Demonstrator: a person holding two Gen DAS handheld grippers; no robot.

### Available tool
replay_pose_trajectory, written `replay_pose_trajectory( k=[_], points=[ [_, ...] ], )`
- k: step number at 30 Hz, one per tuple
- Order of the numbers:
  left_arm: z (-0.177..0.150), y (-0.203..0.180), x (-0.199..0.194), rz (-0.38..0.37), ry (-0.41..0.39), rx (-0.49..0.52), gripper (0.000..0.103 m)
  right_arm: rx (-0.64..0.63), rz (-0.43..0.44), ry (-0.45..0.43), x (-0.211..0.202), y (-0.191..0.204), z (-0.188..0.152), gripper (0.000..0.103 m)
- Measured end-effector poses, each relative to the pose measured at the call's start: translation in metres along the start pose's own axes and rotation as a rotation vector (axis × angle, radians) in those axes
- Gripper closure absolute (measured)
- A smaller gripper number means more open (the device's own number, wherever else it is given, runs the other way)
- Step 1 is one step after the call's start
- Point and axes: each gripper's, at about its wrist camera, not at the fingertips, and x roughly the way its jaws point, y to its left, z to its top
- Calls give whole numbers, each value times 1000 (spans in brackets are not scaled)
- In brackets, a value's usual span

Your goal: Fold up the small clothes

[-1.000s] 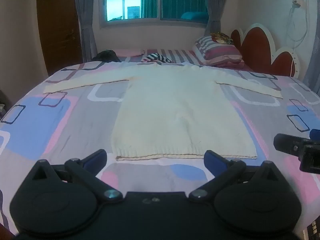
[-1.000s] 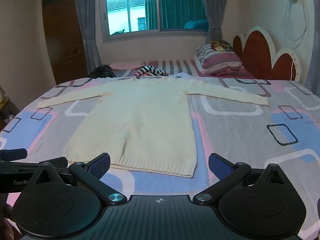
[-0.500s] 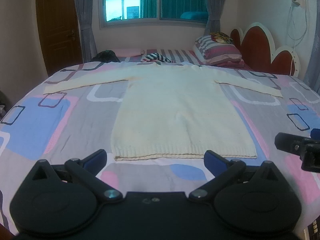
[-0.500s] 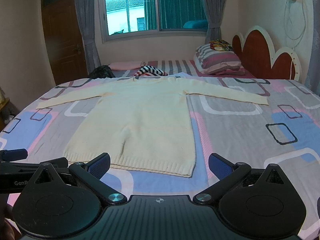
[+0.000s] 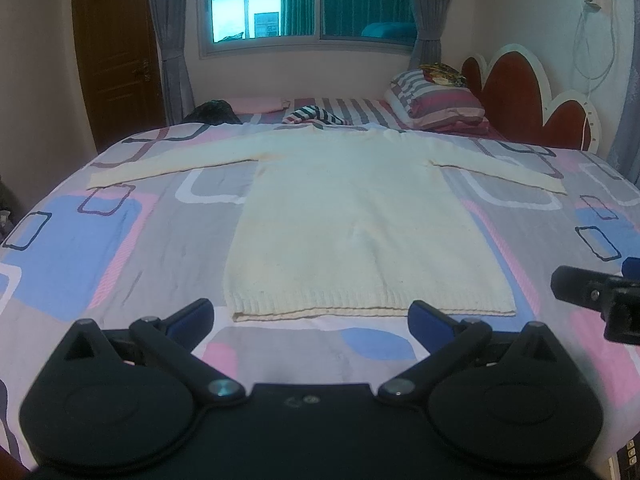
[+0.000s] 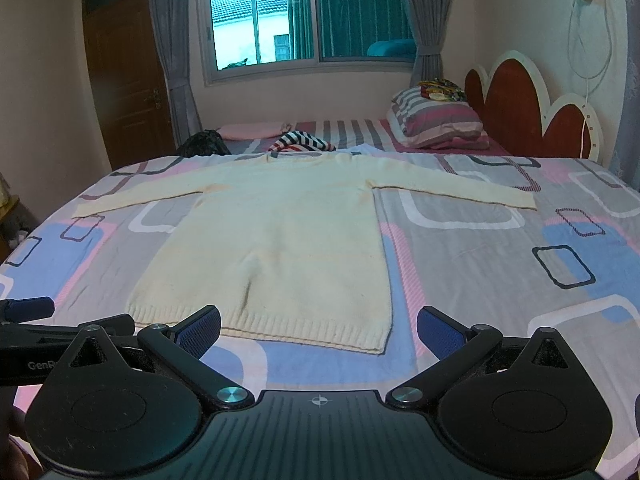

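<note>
A cream long-sleeved knit sweater lies flat on the bed, sleeves spread out to both sides, ribbed hem nearest me. My left gripper hovers just short of the hem, open and holding nothing. My right gripper also stands open and empty, in front of the hem's right corner. In the left wrist view the right gripper's tip shows at the right edge; in the right wrist view the left gripper's finger shows at the left edge.
The bedspread has grey, pink and blue rectangles. At the far side lie a striped pillow, a striped garment, a dark heap and a red headboard. A brown door stands at left.
Both grippers have crept slightly closer to the sweater's hem; they stay open and the sweater has not moved.
</note>
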Motion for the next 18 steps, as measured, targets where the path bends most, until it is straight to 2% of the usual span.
replay_pose_trajectory(
  k=[18],
  points=[
    [1,-1,3,8,-4,7,1,-6,5,2,0,2,-3,0]
  ],
)
